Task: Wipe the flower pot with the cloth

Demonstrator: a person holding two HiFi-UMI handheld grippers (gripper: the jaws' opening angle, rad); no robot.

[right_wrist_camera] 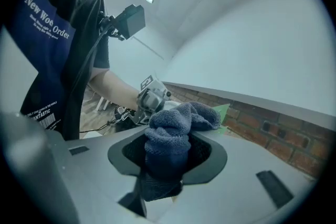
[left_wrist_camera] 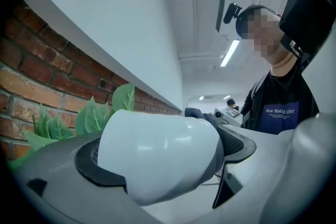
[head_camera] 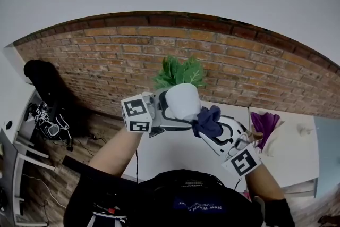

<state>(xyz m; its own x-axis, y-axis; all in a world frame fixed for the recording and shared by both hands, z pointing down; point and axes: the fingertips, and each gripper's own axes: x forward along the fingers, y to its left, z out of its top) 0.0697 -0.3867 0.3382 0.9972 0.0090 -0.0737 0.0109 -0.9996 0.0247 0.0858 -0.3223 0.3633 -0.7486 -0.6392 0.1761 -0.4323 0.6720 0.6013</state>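
Observation:
A white flower pot [head_camera: 182, 101] with green leaves [head_camera: 179, 72] is held up in the air, and my left gripper [head_camera: 166, 109] is shut on it. In the left gripper view the pot [left_wrist_camera: 157, 152] fills the space between the jaws, its leaves [left_wrist_camera: 92, 115] behind it. My right gripper [head_camera: 212, 127] is shut on a dark blue cloth [head_camera: 207, 120], which touches the pot's right side. The cloth [right_wrist_camera: 170, 139] bunches out of the jaws in the right gripper view, where the left gripper [right_wrist_camera: 152, 98] shows beyond it.
A white table [head_camera: 175, 154] lies below the grippers, against a brick wall [head_camera: 106, 56]. A purple cloth [head_camera: 264, 124] lies on a second table [head_camera: 289, 151] at right. At the left stand a dark chair [head_camera: 45, 82] and a white shelf [head_camera: 13, 135].

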